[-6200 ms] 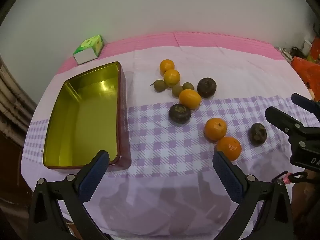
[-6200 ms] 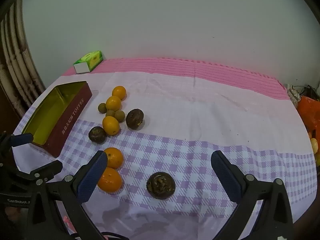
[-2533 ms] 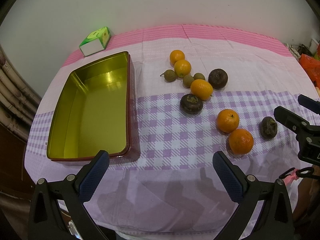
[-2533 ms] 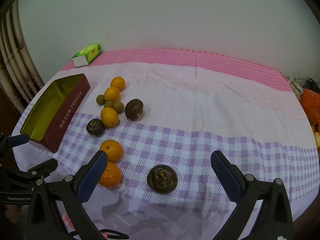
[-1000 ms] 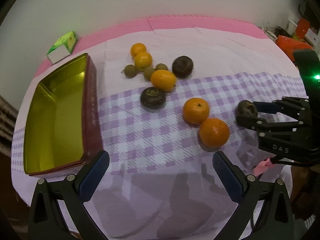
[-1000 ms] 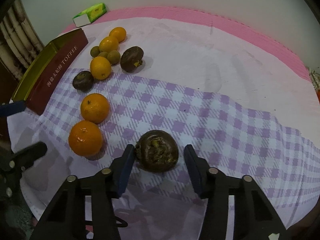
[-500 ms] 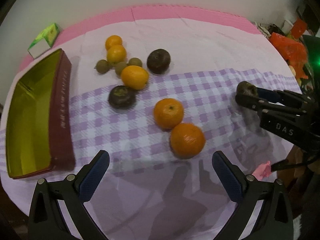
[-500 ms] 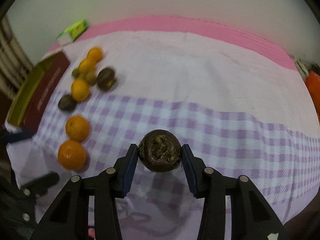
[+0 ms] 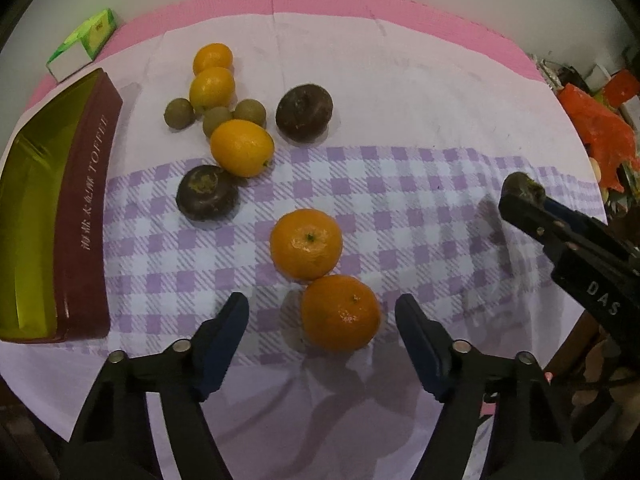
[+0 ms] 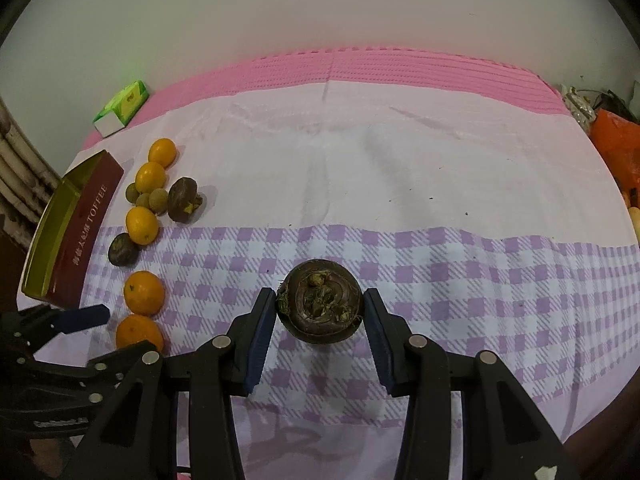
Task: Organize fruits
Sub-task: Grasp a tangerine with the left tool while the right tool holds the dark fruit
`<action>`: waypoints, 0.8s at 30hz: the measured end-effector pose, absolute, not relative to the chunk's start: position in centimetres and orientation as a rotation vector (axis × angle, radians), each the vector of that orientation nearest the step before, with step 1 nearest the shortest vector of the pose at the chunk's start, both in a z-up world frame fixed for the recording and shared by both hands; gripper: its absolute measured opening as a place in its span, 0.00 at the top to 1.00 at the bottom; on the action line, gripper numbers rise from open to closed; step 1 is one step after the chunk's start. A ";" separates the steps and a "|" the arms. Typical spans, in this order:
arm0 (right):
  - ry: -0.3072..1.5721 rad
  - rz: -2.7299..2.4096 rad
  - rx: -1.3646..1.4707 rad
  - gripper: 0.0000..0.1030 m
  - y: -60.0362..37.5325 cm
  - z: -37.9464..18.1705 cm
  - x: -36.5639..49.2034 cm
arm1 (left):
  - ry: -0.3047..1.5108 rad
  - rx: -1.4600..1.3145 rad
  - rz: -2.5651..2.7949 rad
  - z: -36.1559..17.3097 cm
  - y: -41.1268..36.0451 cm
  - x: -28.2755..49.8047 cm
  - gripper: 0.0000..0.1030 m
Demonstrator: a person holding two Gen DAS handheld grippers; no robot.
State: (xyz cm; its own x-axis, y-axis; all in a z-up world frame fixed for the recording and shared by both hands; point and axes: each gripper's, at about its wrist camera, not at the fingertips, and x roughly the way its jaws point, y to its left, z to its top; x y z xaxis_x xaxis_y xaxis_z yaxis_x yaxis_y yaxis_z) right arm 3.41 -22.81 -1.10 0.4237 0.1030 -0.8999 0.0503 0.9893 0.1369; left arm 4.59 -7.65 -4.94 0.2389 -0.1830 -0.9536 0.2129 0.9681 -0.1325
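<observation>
Dark fruit: a brown, wrinkled round fruit [image 10: 320, 307] sits between the jaws of the right gripper [image 10: 319, 312], both pads pressed against its sides, above the checked band of the cloth; it seems lifted clear, though the view makes that hard to judge.
Right gripper from the left camera: its tip and the held fruit [image 9: 522, 188] show at the right edge.
Near orange: an orange [image 9: 340, 313] lies between the jaws of the left gripper [image 9: 321, 329], which are closing but stand clear of it on both sides.
Second orange: just behind and touching the first [image 9: 306, 243].
Other fruits: two more dark fruits [image 9: 207, 198] [image 9: 304, 112], three small oranges led by the nearest [image 9: 242, 147], and small green-brown fruits [image 9: 179, 113] cluster farther back.
Tin: an open red tin [image 9: 86, 208] with a gold inside lies at the left.
Surface: a pink and purple-checked cloth [image 10: 400, 168] covers it.
Small box: a green and white box [image 9: 82, 45] lies behind the tin.
</observation>
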 end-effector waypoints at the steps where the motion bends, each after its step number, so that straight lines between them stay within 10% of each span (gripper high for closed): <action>1: 1.133 0.033 0.151 0.60 -22.8 -1.1 3.3 | 1.305 0.027 -0.268 -5.1 -7.7 4.6 0.33; 10: 1.138 0.039 0.153 0.60 -22.8 -1.0 3.2 | 1.320 0.000 -0.314 -5.7 -7.6 4.5 0.59; 24: 1.153 0.038 0.150 0.60 -22.6 -1.7 3.3 | 1.266 0.006 -0.321 -3.7 -6.3 4.0 0.59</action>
State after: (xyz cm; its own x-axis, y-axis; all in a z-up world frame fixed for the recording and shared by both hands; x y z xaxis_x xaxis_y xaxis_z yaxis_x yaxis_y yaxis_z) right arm 3.26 -22.59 -1.66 0.4062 0.1074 -0.9074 0.0473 0.9893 0.1382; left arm 3.95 -6.34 -3.70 0.2615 -0.2340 -0.9364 0.2401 0.9555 -0.1717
